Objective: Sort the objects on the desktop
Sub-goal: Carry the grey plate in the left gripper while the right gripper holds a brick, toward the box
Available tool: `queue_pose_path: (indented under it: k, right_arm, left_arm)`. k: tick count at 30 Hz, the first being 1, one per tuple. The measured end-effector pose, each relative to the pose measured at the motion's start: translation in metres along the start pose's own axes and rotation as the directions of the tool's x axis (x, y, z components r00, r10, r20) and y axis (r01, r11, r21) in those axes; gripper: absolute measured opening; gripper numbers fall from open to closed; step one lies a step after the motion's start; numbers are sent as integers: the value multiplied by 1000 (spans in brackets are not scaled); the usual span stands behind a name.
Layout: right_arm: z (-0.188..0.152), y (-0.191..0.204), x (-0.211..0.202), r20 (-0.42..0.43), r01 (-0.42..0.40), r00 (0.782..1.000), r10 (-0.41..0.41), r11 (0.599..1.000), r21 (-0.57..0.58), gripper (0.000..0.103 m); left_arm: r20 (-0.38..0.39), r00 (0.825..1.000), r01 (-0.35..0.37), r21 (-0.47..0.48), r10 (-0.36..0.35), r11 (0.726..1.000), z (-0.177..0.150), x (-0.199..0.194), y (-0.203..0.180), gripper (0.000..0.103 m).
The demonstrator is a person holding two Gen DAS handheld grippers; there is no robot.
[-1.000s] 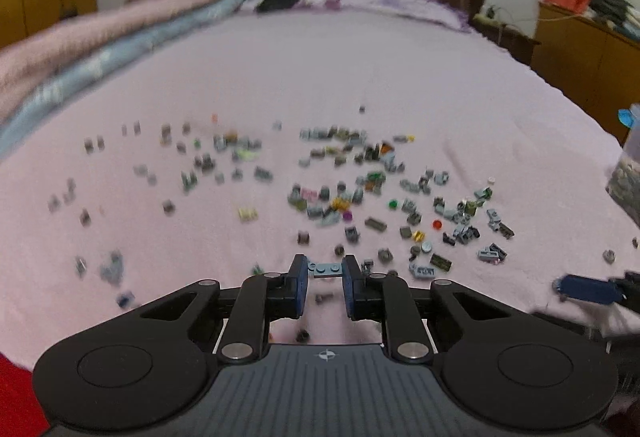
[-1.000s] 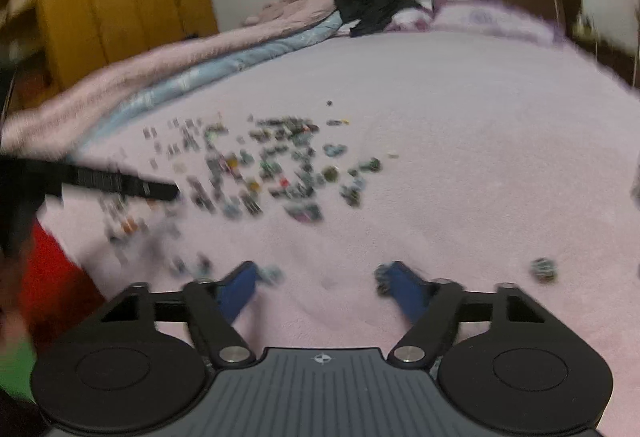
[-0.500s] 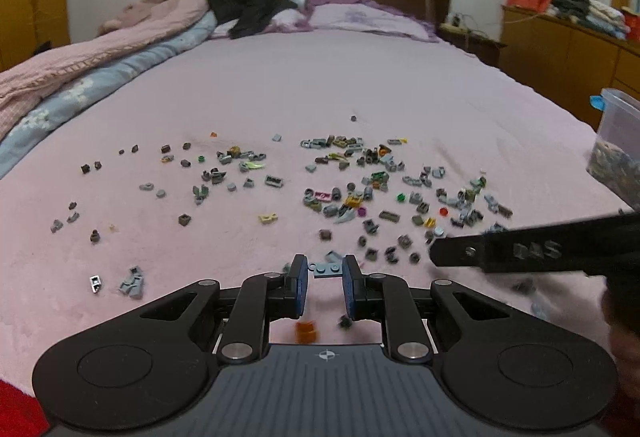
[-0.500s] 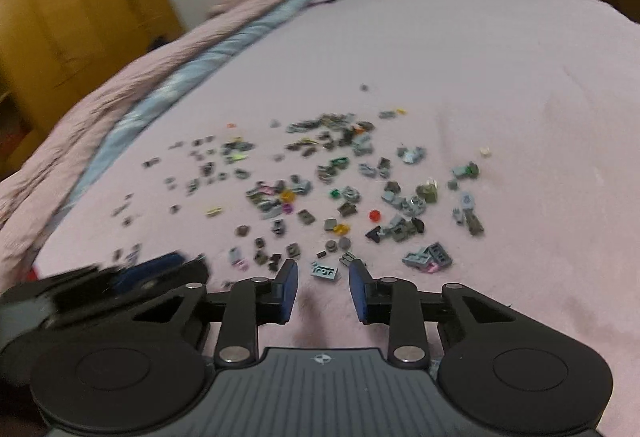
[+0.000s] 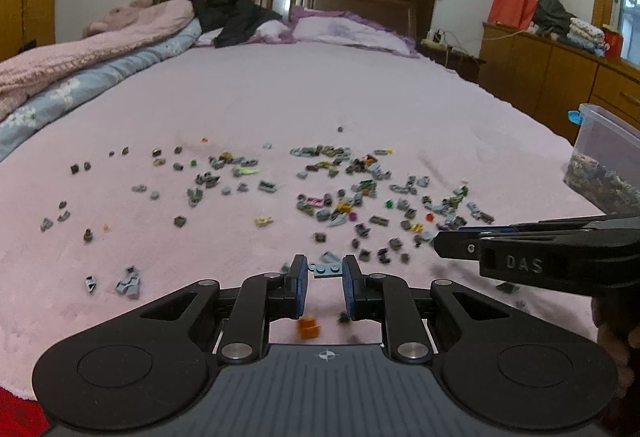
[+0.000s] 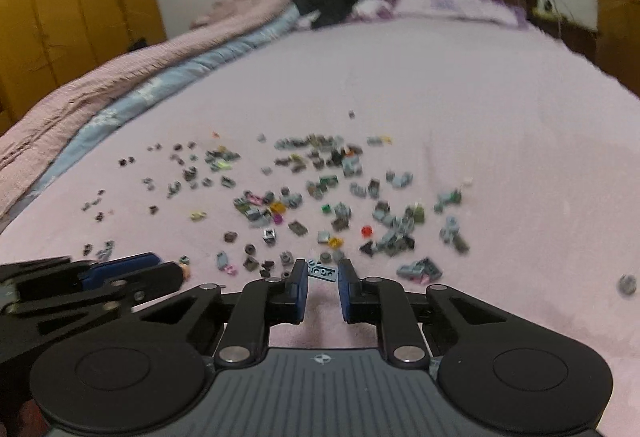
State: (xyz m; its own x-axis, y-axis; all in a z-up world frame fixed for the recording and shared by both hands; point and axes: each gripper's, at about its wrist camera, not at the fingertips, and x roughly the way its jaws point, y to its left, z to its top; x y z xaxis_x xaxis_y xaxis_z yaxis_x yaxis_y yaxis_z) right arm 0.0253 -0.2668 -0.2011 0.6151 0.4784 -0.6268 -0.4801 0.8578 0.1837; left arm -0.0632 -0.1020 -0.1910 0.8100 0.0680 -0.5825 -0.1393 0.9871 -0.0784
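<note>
Two claws, each pinching one small grey plate. Left claw [image 5: 324, 271] narrow, gripping a plate [image 5: 328, 269] at the fingertips, lifted clear of the bed [image 5: 360, 97]. Right claw [image 6: 323, 273] equally narrow around a darker plate [image 6: 322, 271]; whether lifted or touching the blanket, cannot tell. Beyond, scattered bricks [image 5: 340, 197] across the pink blanket; an orange brick [image 5: 308, 328] lying below the left fingers. Bin [image 5: 604, 165] of sorted pieces at far right. Likely mid-pick, with carrying next: calls for steady grip and release over the bin.
</note>
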Motion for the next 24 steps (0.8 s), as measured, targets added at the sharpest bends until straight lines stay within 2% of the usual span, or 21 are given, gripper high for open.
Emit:
queue_pose_path:
  k: [6, 10, 24]
  right_arm:
    - [2, -28, -29, 31, -36, 999, 36, 999, 3, 17]
    - [6, -52, -52, 60, -35, 998, 34, 999, 10, 17]
    - [6, -133, -117, 189, 78, 976, -104, 987, 141, 17]
  left_arm:
    - [28, 1000, -5, 19, 5, 1000, 11, -2, -35, 20]
    - [50, 998, 22, 40, -24, 999, 21, 1, -62, 20]
    - [56, 984, 157, 192, -170, 969, 52, 29, -140, 20]
